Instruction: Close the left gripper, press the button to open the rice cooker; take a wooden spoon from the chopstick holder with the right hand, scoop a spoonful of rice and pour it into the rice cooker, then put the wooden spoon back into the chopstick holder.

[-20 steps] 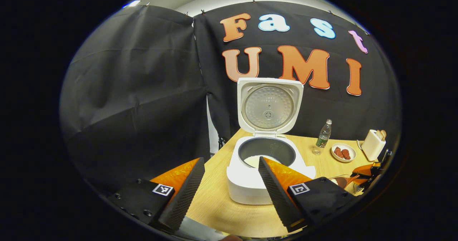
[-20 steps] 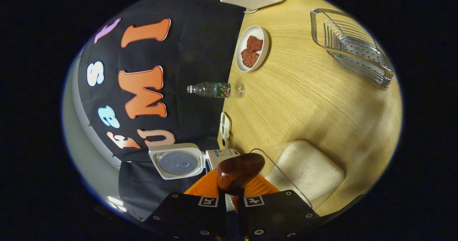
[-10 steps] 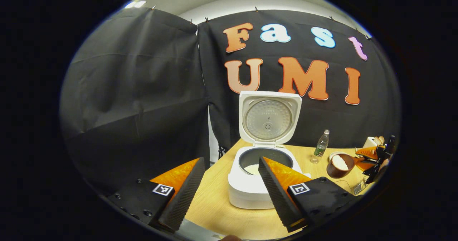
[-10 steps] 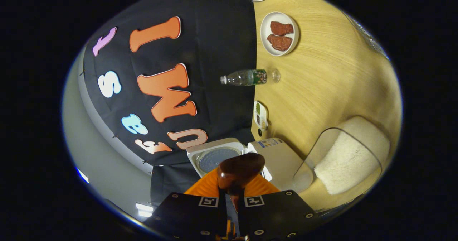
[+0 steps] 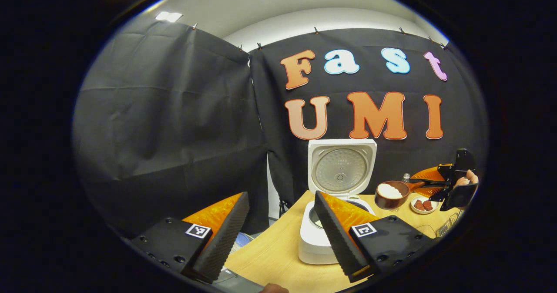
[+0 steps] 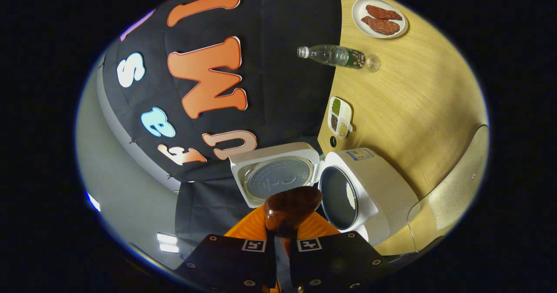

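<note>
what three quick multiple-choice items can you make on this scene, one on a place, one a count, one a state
1. Where is the brown wooden spoon heaped with white rice?
A in the holder
B held in the air by the right gripper, right of the cooker's lid
C lying on the table

2. How many red meat pieces lie on the small white plate?
A two
B four
C none

3. The white rice cooker's lid is
A shut
B raised open
C taken off

B: the left gripper view shows it aloft. A: two pieces show. B: the lid stands up.
</note>
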Motion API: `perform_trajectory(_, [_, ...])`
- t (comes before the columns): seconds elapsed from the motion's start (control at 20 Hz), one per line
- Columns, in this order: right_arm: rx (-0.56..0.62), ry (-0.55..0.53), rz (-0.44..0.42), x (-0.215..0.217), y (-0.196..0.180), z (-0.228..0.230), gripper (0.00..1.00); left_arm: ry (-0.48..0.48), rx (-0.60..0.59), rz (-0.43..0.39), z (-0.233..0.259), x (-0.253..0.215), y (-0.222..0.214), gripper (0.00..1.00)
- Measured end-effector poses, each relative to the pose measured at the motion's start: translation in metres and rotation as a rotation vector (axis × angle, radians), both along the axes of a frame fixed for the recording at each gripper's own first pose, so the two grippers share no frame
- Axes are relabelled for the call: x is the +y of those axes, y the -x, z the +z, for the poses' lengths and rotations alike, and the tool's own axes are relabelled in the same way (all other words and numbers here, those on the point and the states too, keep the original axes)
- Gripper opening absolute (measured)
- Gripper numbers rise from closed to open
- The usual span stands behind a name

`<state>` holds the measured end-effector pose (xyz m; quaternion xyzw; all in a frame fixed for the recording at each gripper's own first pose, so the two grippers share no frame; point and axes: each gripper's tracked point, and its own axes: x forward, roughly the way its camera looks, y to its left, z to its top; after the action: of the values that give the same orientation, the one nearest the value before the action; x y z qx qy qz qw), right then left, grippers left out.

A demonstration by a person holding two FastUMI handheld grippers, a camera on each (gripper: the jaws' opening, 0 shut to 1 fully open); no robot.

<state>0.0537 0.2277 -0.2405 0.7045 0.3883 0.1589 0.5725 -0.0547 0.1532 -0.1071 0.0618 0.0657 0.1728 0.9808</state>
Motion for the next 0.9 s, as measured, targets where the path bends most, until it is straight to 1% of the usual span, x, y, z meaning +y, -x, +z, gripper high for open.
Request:
perform_trajectory(0.05, [-0.004, 0.001, 0.007, 0.009, -0.006, 0.002, 0.12, -0.004, 0.0, 0.007, 0.001, 0.004, 0.0, 1.0])
perform_trajectory(0.1, [-0.01, 0.002, 0.015, 0.017, -0.009, 0.004, 0.12, -0.004, 0.0, 0.013, -0.001, 0.009, 0.002, 0.98])
perform_trajectory(0.15, [-0.016, 0.003, 0.02, 0.026, -0.014, 0.007, 0.12, -0.002, 0.003, 0.021, -0.002, 0.015, 0.004, 1.0])
perform_trajectory(0.2, [-0.024, 0.005, 0.03, 0.036, -0.02, 0.008, 0.12, 0.0, 0.004, 0.03, -0.003, 0.02, 0.005, 0.98])
perform_trajectory(0.3, [-0.031, 0.031, 0.046, 0.052, -0.028, 0.006, 0.12, 0.004, 0.01, 0.052, -0.007, 0.024, 0.004, 0.98])
perform_trajectory(0.35, [-0.041, 0.062, 0.05, 0.059, -0.033, 0.002, 0.12, 0.005, 0.014, 0.061, -0.009, 0.028, 0.003, 0.98])
perform_trajectory(0.4, [-0.05, 0.098, 0.057, 0.065, -0.036, -0.001, 0.12, 0.004, 0.017, 0.071, -0.01, 0.041, 0.003, 1.0])
perform_trajectory(0.5, [-0.073, 0.177, 0.079, 0.076, -0.044, -0.009, 0.12, 0.004, 0.023, 0.085, -0.013, 0.054, 0.008, 1.0])
perform_trajectory(0.6, [-0.109, 0.253, 0.091, 0.082, -0.052, -0.016, 0.12, 0.004, 0.034, 0.098, -0.017, 0.058, 0.008, 1.0])
perform_trajectory(0.8, [-0.145, 0.367, 0.119, 0.094, -0.064, -0.03, 0.12, 0.0, 0.046, 0.112, -0.022, 0.066, 0.006, 1.0])
perform_trajectory(0.9, [-0.18, 0.447, 0.142, 0.098, -0.07, -0.036, 0.12, -0.003, 0.053, 0.122, -0.025, 0.069, 0.006, 1.0])
